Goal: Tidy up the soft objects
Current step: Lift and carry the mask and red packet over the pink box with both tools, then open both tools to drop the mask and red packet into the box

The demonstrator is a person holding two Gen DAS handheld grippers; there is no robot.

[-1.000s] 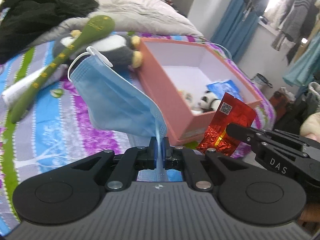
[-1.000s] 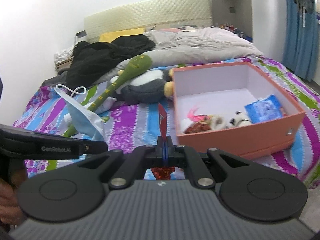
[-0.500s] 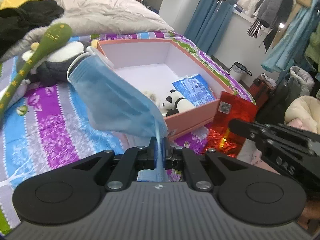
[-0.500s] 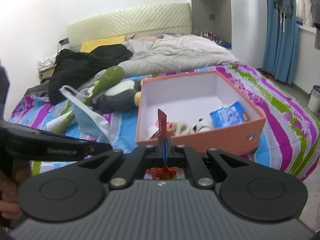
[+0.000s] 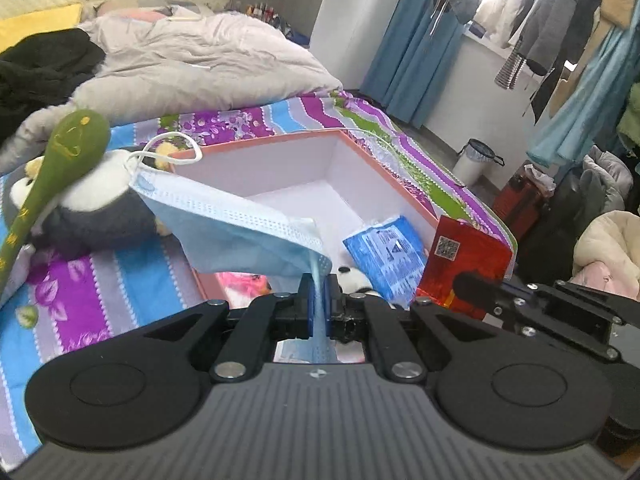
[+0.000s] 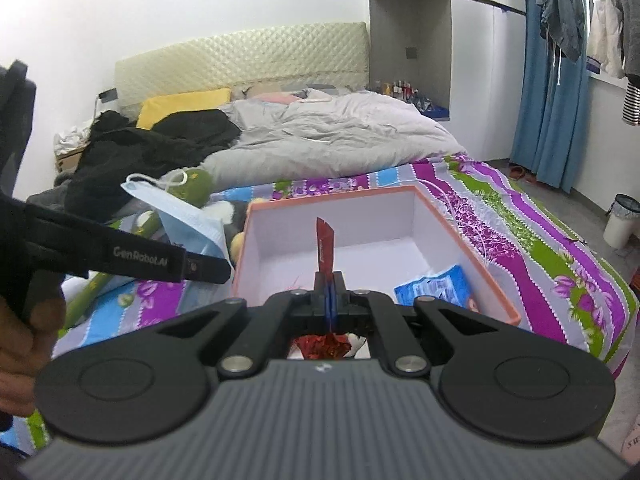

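My left gripper (image 5: 319, 296) is shut on a blue face mask (image 5: 224, 232), which hangs in the air over the near left corner of the pink box (image 5: 384, 168). My right gripper (image 6: 329, 292) is shut on a red foil packet (image 6: 325, 246), seen edge-on above the same box (image 6: 472, 240); in the left wrist view the packet (image 5: 464, 256) floats by the box's near right corner. Inside the box lie a blue packet (image 5: 386, 256), a small panda toy (image 5: 354, 280) and a pink item (image 5: 244, 282).
A grey and white plush (image 5: 92, 208) and a long green plush (image 5: 60, 160) lie left of the box on the striped sheet (image 5: 100, 300). A grey duvet (image 6: 332, 136) and black clothes (image 6: 160, 144) cover the bed's far end. A white bin (image 6: 620, 220) stands on the floor at right.
Both grippers have moved toward and over the pink box, carrying the mask and the red packet. The box now fills the middle of both views; its contents sit right below the fingers.
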